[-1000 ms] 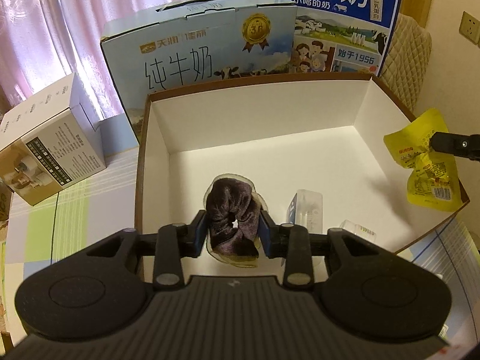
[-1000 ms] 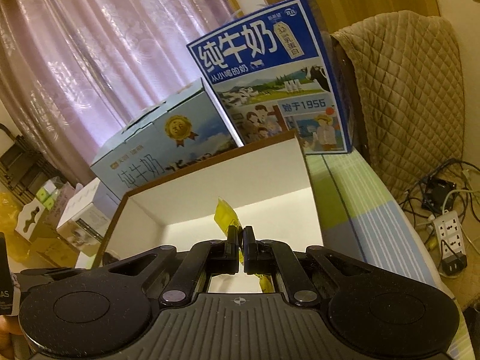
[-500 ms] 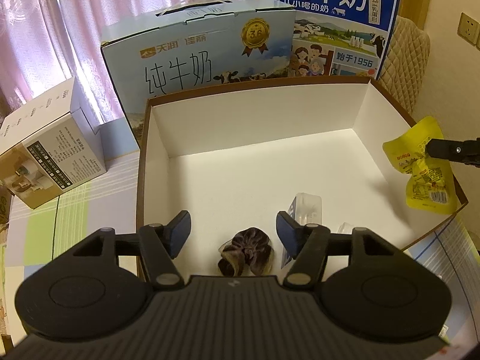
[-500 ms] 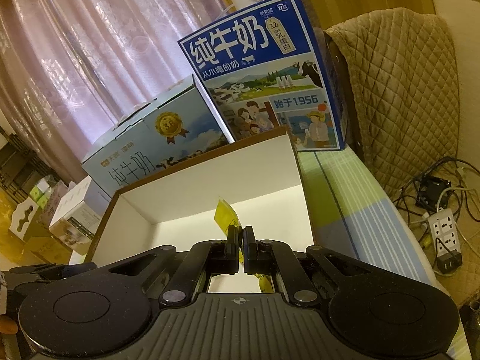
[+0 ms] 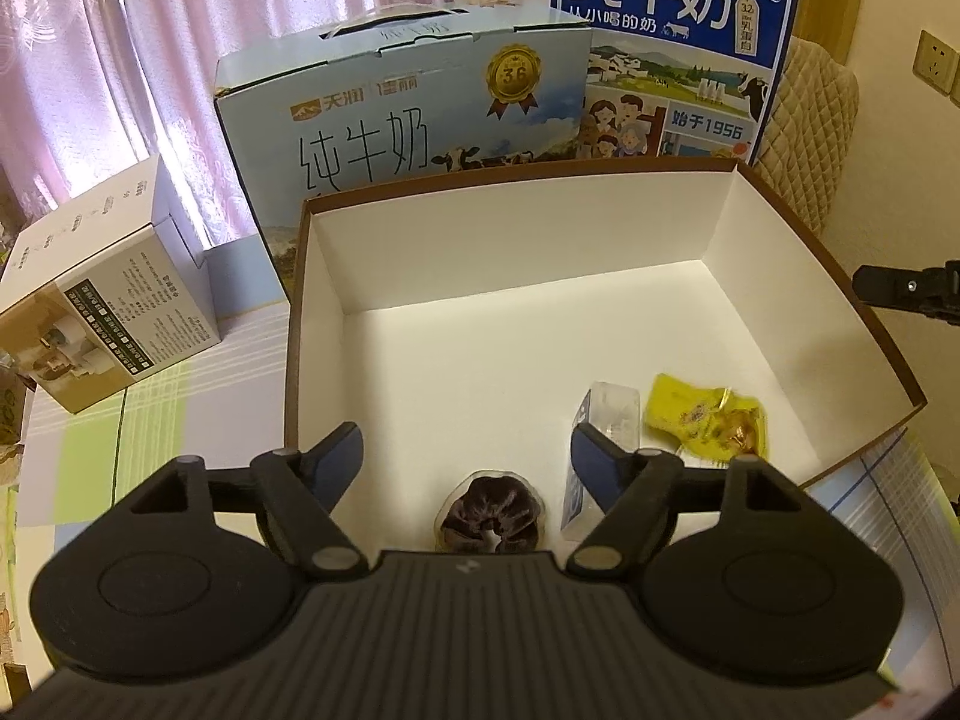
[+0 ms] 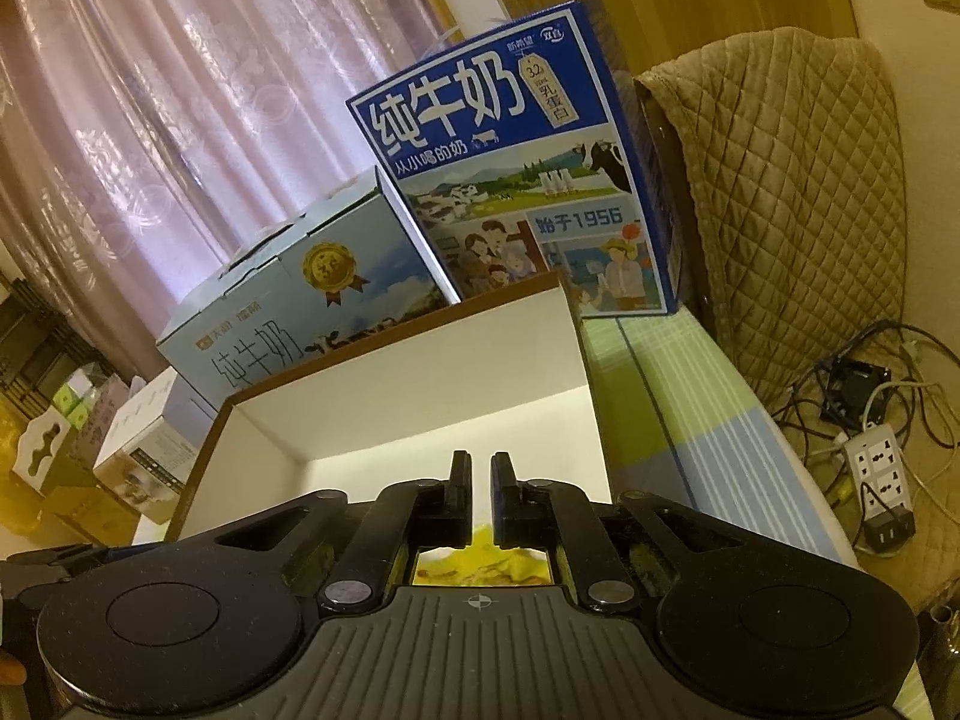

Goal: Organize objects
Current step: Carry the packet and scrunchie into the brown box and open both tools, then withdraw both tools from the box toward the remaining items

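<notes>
The open white box [image 5: 780,276] with brown outer walls is the landmark; behind its far wall stand a pale blue milk carton case [image 5: 408,114] and a dark blue milk case [image 5: 672,42], and off its left wall a small white carton [image 5: 102,300].

A second ago the left gripper [image 5: 468,447] squeezed the dark brown scrunchie [image 5: 489,516] above the box floor; its jaws have just been opening, and the scrunchie now lies released on the floor by the near wall, below and between the spread fingers, touching neither.

The yellow snack packet [image 5: 708,423], earlier pinched by the right gripper [image 6: 477,498] at the box's right wall, now lies on the floor near the right corner, just beside a small clear packet [image 5: 606,420]. The right gripper's fingers stand slightly parted, holding nothing.
</notes>
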Demonstrator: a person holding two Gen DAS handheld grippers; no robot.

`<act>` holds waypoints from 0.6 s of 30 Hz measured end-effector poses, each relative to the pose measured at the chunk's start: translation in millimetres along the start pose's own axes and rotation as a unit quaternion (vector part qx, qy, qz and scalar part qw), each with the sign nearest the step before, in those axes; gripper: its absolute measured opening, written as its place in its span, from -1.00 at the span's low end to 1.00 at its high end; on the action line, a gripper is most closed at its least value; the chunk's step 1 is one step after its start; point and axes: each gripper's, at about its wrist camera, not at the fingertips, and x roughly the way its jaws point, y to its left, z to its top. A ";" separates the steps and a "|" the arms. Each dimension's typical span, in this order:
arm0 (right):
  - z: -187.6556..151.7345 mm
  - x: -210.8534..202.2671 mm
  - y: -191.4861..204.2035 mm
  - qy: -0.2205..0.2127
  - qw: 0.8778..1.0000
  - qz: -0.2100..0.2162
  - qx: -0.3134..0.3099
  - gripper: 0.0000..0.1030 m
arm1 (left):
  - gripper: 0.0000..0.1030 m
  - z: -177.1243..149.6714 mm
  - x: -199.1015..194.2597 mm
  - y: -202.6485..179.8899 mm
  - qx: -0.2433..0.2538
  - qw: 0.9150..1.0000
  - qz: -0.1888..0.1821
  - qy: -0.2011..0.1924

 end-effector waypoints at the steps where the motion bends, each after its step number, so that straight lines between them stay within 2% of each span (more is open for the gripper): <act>1: -0.2 -0.6 0.0 0.000 1.000 0.001 0.000 -0.85 | 0.45 0.1 -0.8 0.2 0.000 1.000 0.000 0.000; 10: -4.3 -7.0 1.0 -0.003 1.000 0.001 0.001 -0.31 | 0.50 -0.3 -7.6 0.4 -0.003 1.000 0.001 -0.003; 18: -6.6 -16.0 2.7 -0.007 1.000 0.003 -0.002 -0.10 | 0.60 -2.5 -16.9 -3.1 -0.003 1.000 0.000 -0.010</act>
